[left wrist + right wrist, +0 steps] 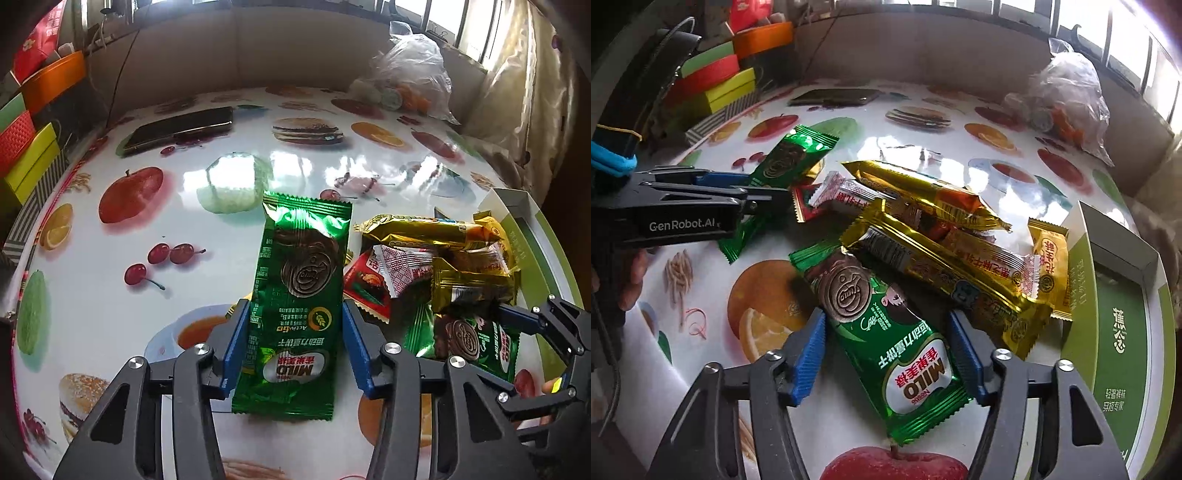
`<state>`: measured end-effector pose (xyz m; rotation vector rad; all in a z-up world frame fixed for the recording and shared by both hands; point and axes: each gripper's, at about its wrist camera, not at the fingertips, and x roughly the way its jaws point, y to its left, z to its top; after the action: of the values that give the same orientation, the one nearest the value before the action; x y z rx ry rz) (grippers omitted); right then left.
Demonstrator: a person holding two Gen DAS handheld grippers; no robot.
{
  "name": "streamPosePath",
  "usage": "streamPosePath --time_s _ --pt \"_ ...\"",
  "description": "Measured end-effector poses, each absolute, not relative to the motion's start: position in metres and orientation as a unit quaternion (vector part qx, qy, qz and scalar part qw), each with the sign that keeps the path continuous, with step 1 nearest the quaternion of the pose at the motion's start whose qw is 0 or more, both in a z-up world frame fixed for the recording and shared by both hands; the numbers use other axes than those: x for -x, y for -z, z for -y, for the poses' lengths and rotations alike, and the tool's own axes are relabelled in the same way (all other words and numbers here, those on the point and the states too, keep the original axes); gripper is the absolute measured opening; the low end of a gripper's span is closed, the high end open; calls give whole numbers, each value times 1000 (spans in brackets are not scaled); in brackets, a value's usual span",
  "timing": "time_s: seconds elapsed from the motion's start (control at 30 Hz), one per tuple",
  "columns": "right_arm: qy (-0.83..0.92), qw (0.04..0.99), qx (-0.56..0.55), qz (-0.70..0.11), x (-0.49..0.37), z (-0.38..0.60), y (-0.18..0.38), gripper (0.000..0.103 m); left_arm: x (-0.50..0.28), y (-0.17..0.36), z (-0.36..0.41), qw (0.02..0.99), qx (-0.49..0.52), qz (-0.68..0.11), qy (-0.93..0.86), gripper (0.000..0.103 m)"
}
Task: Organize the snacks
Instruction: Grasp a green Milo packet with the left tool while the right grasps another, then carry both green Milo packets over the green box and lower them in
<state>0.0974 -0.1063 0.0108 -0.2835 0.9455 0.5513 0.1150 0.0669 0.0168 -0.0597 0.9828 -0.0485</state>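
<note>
Where the left gripper (291, 332) reaches down toward the table, its two blue ribbed fingers (236, 343) clasp a shiny green foil Milo biscuit packet (299, 295) by its long edges, the packet pointing away from the camera over the glossy fruit-printed tablecloth (110, 277). The right gripper (886, 354) straddles a second green Milo packet (886, 332), which lies flat and slanted between its blue fingers (809, 354); a gap shows on each side, so these jaws are released. Just beyond that packet sits a loose pile of snacks: two long gold foil bars (923, 199), a white and red patterned wrapper (842, 192), a small red packet (803, 201) and a small yellow packet (1049, 258), overlapping one another. At the pile's right edge stands a white and green cardboard box (1115, 314). Farther back lie a dark phone (181, 127) and a crumpled clear plastic bag (410, 74). Coloured boxes (33, 147) are stacked at the far left.
</note>
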Motion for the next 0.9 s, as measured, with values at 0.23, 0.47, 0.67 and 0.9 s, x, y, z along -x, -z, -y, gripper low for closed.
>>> streamPosePath --time_s 0.23,0.47,0.67,0.9 --pt "-258 846 131 -449 -96 109 -12 51 -110 -19 -65 882 31 -470 29 44" --pt "-255 847 112 -452 -92 113 -14 43 -101 -24 -64 884 32 -465 29 43" --pt "-273 840 79 -463 -85 117 -15 42 -89 -30 -63 886 33 -461 33 43" --pt "-291 832 53 -469 -75 118 -18 42 -76 -35 -62 886 32 -461 32 43"
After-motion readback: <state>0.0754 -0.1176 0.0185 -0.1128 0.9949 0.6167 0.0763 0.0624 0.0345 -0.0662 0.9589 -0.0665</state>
